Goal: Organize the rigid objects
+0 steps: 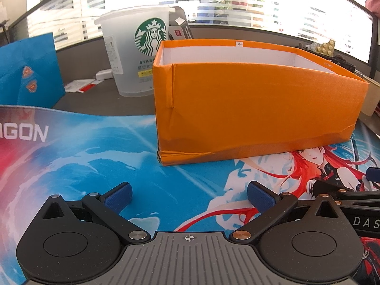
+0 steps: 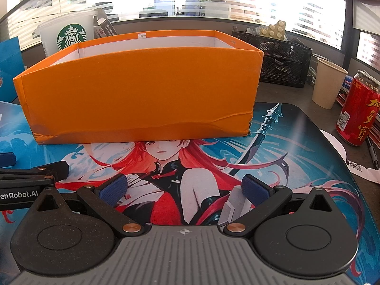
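An open orange box [image 1: 256, 109] with a white inside stands on the printed desk mat [image 1: 99, 156]; its contents are hidden by the near wall. My left gripper [image 1: 188, 196] hovers low over the mat, just short of the box's left corner, open with nothing between its blue pads. In the right wrist view the same orange box [image 2: 140, 95] fills the middle, and my right gripper [image 2: 184, 188] sits open and empty in front of its long side. Part of the right gripper [image 1: 356, 194] shows at the left view's right edge.
A frosted Starbucks cup [image 1: 137, 54] and a blue paper bag [image 1: 28, 71] stand left of the box. Right of it are a black mesh organizer [image 2: 282, 59], a paper cup [image 2: 327, 85], a red drink can [image 2: 356, 111], a pen and papers.
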The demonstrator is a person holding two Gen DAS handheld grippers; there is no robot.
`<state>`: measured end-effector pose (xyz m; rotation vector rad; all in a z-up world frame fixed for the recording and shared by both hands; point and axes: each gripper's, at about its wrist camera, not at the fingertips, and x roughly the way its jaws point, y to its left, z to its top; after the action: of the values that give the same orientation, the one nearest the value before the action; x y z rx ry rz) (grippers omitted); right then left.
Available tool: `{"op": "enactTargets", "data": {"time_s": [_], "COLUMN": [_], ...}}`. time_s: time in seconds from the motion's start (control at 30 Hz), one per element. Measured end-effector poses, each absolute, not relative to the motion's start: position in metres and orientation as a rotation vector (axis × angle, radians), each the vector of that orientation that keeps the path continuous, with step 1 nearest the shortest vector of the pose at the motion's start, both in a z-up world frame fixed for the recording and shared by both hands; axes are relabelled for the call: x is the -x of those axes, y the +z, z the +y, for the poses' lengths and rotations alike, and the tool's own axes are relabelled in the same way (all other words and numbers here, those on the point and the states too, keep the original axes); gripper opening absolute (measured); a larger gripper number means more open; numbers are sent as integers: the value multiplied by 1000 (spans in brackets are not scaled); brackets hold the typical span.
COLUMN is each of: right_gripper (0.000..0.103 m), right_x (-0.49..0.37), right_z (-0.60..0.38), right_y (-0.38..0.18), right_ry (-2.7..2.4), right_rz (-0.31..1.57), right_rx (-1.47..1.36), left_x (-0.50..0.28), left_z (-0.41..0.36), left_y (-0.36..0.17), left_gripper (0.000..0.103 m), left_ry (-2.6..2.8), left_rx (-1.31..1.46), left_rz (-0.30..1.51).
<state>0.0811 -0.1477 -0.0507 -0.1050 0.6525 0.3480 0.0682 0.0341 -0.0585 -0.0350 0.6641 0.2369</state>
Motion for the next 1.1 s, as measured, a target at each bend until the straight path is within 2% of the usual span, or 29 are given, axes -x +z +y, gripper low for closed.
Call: {"op": "enactTargets", "data": {"time_s": [0.47,0.67,0.83,1.1], "right_gripper": [103,103,103,103], "right_x": [-61,-42,-28,-13], "right_z": [-142,-159,-197,-199], "right_y": [-26,22,67,68], "right_ry": [341,304,321,360], "right_rz": [609,499,446,440], "right_rx": [90,96,-5,1], "left_x": [-50,-33,-16,-2], "left_z": [37,18,1,1], "left_y": [-31,1,29,47], "left_gripper": [103,103,103,103], "left_ry": [294,248,226,244], "left_rx": [70,69,61,70], "left_rz": [619,587,518,487]}}
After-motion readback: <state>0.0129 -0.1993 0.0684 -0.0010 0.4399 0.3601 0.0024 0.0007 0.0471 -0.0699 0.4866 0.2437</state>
